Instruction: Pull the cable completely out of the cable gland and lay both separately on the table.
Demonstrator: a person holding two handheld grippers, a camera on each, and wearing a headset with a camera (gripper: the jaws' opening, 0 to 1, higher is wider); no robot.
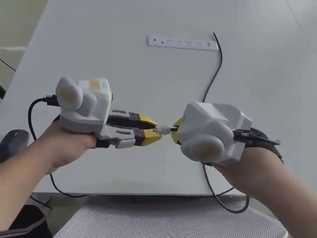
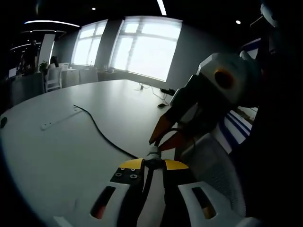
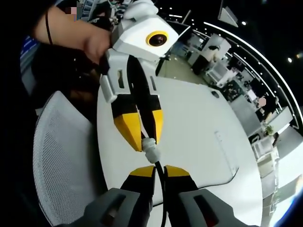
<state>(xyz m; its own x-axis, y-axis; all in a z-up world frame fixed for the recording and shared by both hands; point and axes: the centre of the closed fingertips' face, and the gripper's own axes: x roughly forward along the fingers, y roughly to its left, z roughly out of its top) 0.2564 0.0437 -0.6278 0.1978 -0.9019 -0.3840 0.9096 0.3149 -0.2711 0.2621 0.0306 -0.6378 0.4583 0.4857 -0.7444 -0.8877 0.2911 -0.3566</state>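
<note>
Closest to the headset camera, the person's left hand [image 1: 67,144] and right hand [image 1: 250,166] are holding the two grippers nose to nose just above the near edge of the table [image 1: 148,74]. The left gripper [image 1: 156,131] is pointing right and the right gripper [image 1: 175,131] is pointing left. The small white cable gland [image 1: 162,130] is sitting between their yellow tips. A power strip [image 1: 182,43] is lying well beyond them.

In the left gripper view, the left gripper [image 2: 152,163] is clamping its jaws on the cable gland [image 2: 152,152], which is sticking out just past the tips. The right gripper [image 2: 159,144] is showing at the right, its tips nearly touching the gland's far end.

In the right gripper view, the right gripper [image 3: 160,169] is pinching the thin black cable [image 3: 162,196], which is running straight back between its jaws. The cable gland [image 3: 149,147], pale and stubby, is lying dead ahead just beyond the tips, with the left gripper [image 3: 147,141] gripping its far end. The cable is sitting inside the gland, so nothing is separated yet. Cable, gland and both pairs of jaws are lining up on one axis. By my judgement the coming pull is calling for the right gripper to draw straight back along that line while the left one is anchoring the gland, since a sideways angle is likely to bind the cable.
</note>
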